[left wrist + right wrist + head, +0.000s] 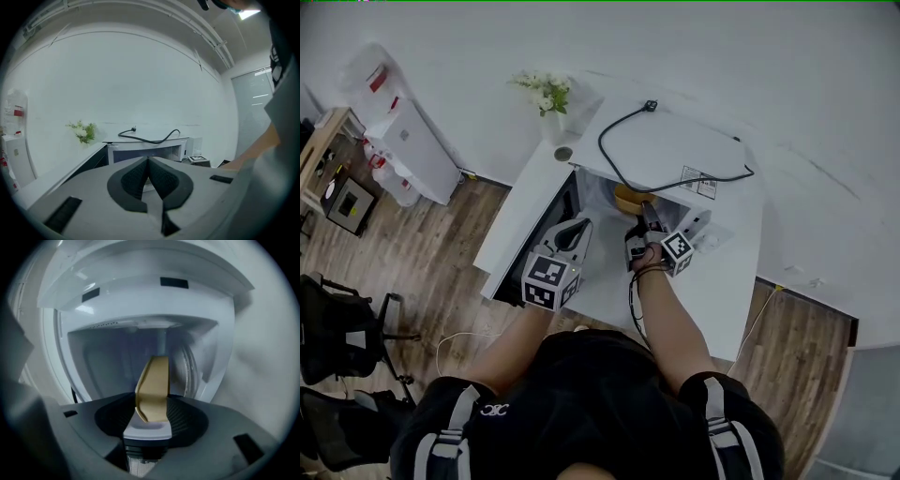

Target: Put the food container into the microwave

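White room, wood floor, white tabletop [712,291] carrying a white box-shaped microwave [675,150] with its dark door [516,267] swung open leftward. Tan food container [152,390] clamped by its rim in the right gripper [152,416], at the cavity mouth, not set down. Left gripper [148,164] closed on nothing, beside the door. Next, likely: deeper in, lowered level, released. Wide cavity ahead; frame edges close on both sides.
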{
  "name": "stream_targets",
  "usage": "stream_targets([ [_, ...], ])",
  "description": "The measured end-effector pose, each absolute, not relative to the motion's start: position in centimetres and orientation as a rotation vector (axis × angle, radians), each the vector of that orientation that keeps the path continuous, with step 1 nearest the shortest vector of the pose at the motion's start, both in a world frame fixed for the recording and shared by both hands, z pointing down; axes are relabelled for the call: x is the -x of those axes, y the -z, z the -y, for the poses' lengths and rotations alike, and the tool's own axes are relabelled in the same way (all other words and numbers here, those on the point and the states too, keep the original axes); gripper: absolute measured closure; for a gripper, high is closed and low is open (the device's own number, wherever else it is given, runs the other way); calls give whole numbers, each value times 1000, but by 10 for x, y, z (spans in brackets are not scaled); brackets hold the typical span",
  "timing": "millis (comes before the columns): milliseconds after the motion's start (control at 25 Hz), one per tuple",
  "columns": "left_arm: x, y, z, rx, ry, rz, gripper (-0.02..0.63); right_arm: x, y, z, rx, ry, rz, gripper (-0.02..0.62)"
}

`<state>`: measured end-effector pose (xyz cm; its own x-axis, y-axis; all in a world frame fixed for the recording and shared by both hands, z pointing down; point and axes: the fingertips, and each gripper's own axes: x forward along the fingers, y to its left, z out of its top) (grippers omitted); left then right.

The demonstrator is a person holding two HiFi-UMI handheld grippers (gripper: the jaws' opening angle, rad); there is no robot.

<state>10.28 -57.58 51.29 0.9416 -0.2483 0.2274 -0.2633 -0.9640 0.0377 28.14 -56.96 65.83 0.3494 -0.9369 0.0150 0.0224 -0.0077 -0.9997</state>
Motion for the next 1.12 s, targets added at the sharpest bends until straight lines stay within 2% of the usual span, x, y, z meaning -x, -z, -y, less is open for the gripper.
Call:
stream_targets([
  [680, -103, -521, 593, -3032, -323, 259, 614, -288, -685, 596, 1608, 1031, -823, 389],
  [800, -105, -521, 593, -3029, -322, 243, 612, -289, -675, 596, 1622, 1004, -851, 355],
  [960, -111, -523, 594, -3024, -311, 235, 614, -288, -663, 590, 1633, 980, -894, 354],
  [1000, -113, -524, 592, -3023, -309, 231, 613, -287, -661, 586, 1646, 972, -905, 363],
  [1120, -118, -525, 588, -3017, -307, 219, 613, -285, -658, 566, 1735, 973, -928, 501],
])
